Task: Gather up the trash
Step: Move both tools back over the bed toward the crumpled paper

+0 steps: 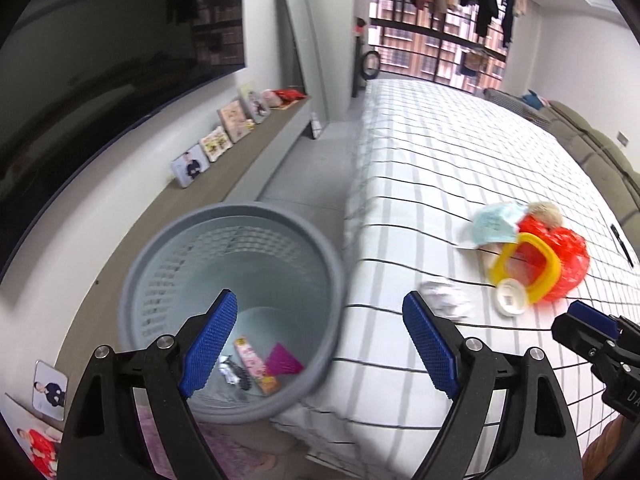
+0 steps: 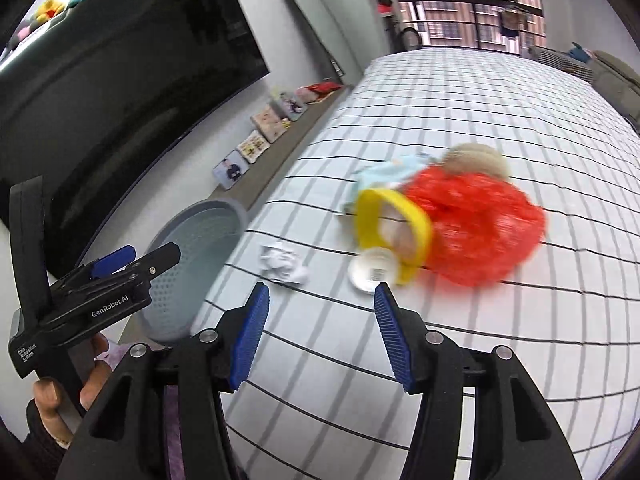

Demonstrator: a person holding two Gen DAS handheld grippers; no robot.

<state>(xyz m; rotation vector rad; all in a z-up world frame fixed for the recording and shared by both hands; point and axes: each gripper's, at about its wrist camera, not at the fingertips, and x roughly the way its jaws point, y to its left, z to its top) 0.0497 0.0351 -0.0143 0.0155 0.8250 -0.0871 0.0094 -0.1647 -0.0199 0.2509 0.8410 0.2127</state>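
A grey mesh bin (image 1: 232, 312) stands on the floor beside the bed, with several wrappers at its bottom. My left gripper (image 1: 320, 308) hangs open above its rim, empty. On the checked bedsheet (image 2: 440, 360) lie a crumpled white paper (image 2: 284, 264), a white lid (image 2: 374, 270), a yellow ring (image 2: 394, 224), a red plastic bag (image 2: 480, 224), a blue mask (image 2: 384, 172) and a tan fuzzy ball (image 2: 476, 158). My right gripper (image 2: 322, 296) is open over the sheet just short of the paper and lid, with nothing between its fingers.
A low shelf (image 1: 256, 152) with photo frames runs along the wall under a large dark TV (image 1: 120, 60). A mirror (image 1: 300, 52) leans at the far end. A narrow strip of floor separates shelf and bed. A sofa (image 1: 600, 152) flanks the bed's right side.
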